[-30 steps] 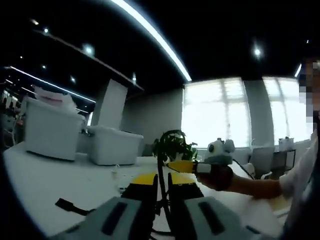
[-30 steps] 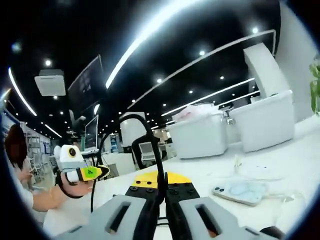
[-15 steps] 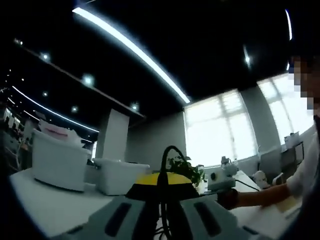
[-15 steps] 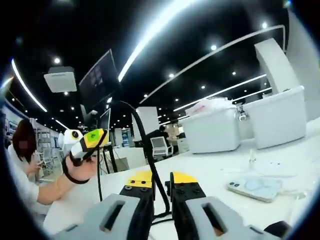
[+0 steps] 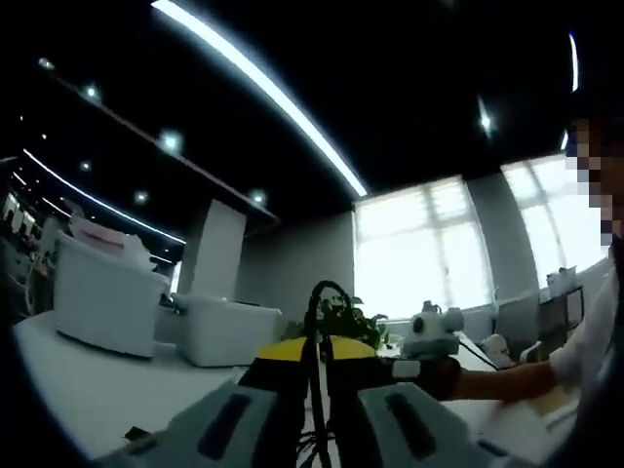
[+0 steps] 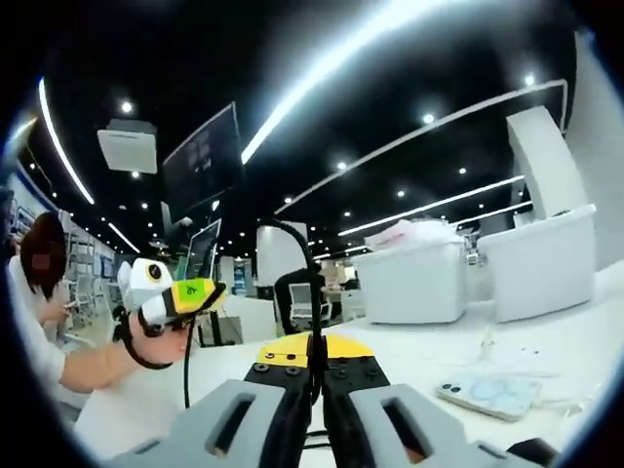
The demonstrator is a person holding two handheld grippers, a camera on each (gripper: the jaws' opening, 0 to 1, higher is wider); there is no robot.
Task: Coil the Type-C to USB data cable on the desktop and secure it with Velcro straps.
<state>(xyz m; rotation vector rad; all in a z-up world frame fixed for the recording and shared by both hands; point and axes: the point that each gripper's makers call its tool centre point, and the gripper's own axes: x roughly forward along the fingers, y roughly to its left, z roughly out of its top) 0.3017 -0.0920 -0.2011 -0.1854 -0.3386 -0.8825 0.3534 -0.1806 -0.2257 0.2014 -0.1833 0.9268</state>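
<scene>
While both hands are raised off the white desktop, the thin black data cable runs between them: the right gripper pinches it tight, and the left gripper clamps its looped end too.

Stood on the white desktop: two white bins, the larger beside the smaller, and a green plant before bright windows. Lay flat near the desk edge: a phone. Hung under the dark ceiling: a black monitor and long light strips.
</scene>
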